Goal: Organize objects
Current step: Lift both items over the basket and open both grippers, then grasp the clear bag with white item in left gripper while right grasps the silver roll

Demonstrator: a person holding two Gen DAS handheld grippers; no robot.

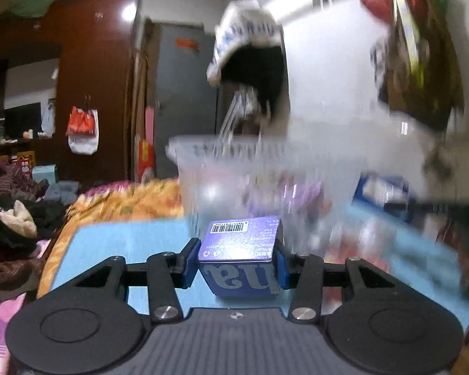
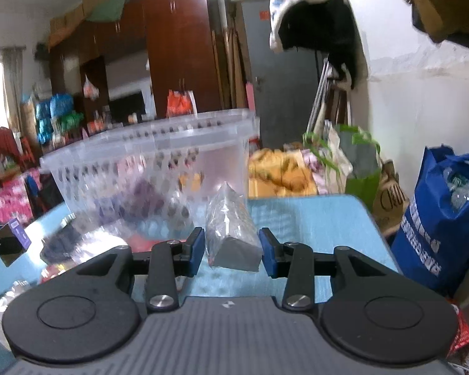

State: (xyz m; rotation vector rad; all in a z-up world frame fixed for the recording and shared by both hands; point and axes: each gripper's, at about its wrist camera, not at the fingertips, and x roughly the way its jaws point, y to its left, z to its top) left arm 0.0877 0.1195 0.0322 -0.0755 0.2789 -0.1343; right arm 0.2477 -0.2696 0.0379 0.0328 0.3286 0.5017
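Cluttered bedroom behind, blue table (image 2: 322,218) in front, with the clear basket (image 2: 147,143) standing on its far side. My left tongs (image 1: 236,262) are clamped on the purple box (image 1: 240,240), lifted and pointed at the basket; motion blur smears that view. My right tongs (image 2: 231,250) sit narrow around the grey packet (image 2: 231,234), pads close against its sides, though I cannot tell if they truly pinch it. I judge this the carrying step: next the box needs raising over the basket rim and releasing inside
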